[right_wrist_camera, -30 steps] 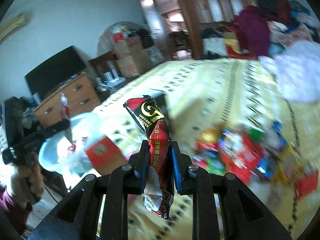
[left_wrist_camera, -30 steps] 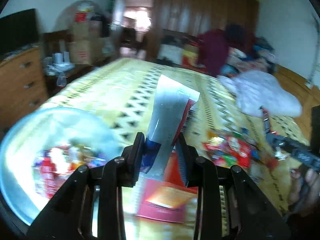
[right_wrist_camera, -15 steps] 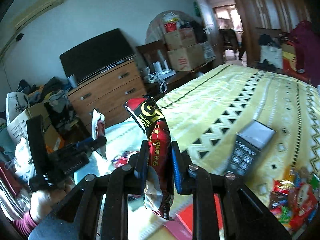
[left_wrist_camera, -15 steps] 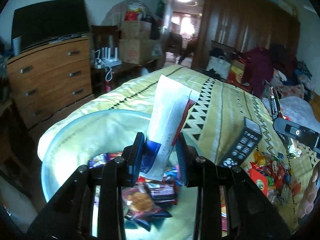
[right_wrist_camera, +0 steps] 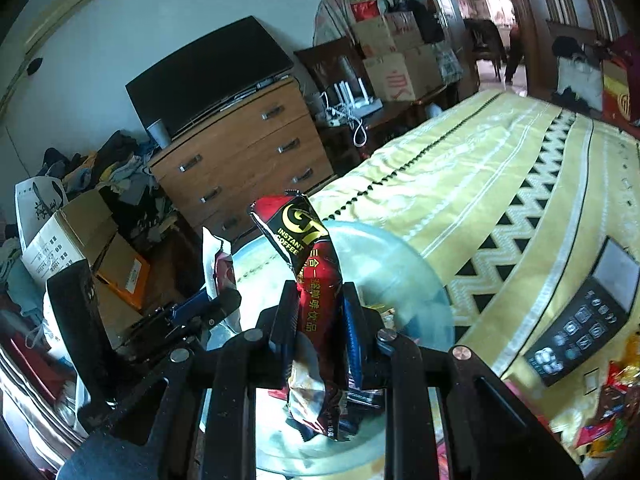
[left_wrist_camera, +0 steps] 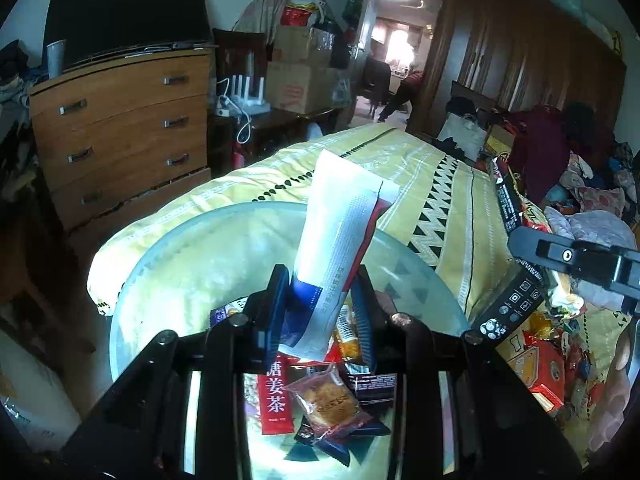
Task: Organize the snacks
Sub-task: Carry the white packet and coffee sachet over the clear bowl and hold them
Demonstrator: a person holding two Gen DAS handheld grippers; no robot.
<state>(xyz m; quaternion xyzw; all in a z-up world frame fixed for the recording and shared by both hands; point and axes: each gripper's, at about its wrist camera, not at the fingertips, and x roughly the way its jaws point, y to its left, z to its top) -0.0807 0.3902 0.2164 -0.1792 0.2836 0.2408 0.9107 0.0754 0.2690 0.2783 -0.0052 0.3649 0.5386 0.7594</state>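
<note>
My left gripper (left_wrist_camera: 322, 304) is shut on a white sachet (left_wrist_camera: 340, 240) with a red and blue edge, held upright over a clear round bowl (left_wrist_camera: 168, 264) on the bed. Several snack packets (left_wrist_camera: 320, 396) lie in the bowl. My right gripper (right_wrist_camera: 320, 320) is shut on a red and black instant coffee sachet (right_wrist_camera: 308, 248), also above the bowl (right_wrist_camera: 408, 280). The left gripper with its white sachet (right_wrist_camera: 214, 264) shows at the left of the right wrist view. The right gripper (left_wrist_camera: 576, 260) shows at the right of the left wrist view.
A black remote (right_wrist_camera: 588, 320) lies on the yellow patterned bedcover (right_wrist_camera: 500, 168). A heap of loose snacks (left_wrist_camera: 552, 360) lies right of the bowl. A wooden chest of drawers (left_wrist_camera: 120, 128) with a TV stands beyond the bed's left edge. Cardboard boxes (right_wrist_camera: 72, 240) stand on the floor.
Both grippers have swung left from the snack heap to above the bowl, each still holding its sachet. The bowl and its packets now fill the foreground.
</note>
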